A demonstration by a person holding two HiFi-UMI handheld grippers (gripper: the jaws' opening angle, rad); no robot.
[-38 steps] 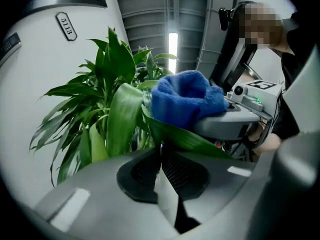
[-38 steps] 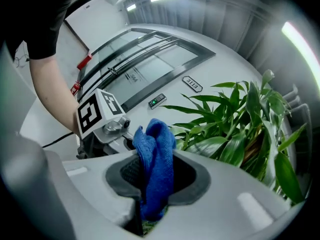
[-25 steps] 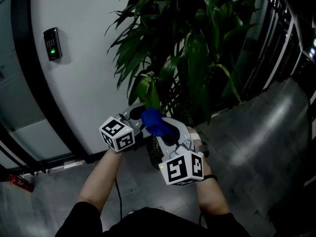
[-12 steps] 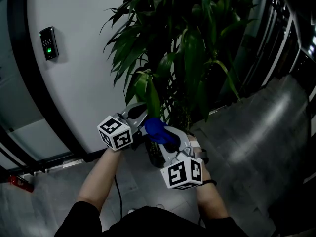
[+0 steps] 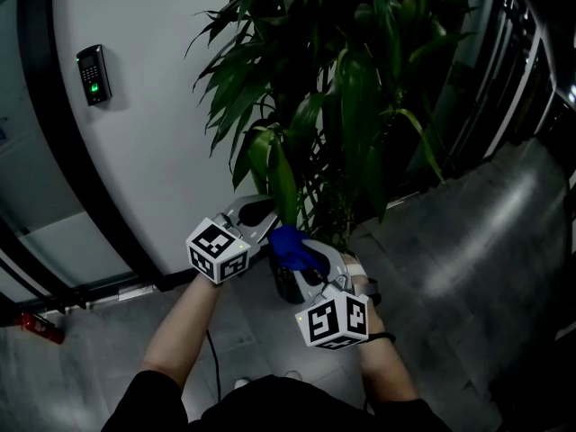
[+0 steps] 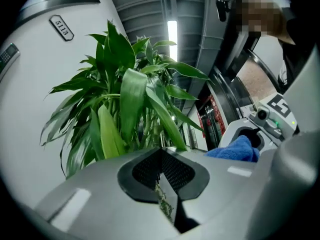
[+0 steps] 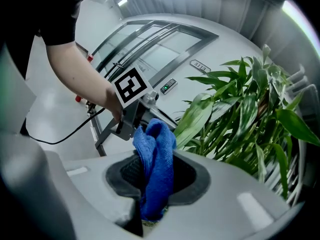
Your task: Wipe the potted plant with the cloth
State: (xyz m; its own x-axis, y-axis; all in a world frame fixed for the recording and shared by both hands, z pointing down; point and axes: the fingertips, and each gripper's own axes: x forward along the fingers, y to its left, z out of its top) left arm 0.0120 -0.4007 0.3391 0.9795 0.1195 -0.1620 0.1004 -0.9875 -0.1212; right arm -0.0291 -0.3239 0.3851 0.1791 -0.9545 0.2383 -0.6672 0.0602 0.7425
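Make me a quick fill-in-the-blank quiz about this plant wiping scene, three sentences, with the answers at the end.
1. The right gripper is shut on a ____ cloth.
2. The left gripper has its jaws pressed ____, gripping nothing.
3. On the white wall left of the potted plant, the wall reader shows a small ____ light.

Missing words: blue; together; green.
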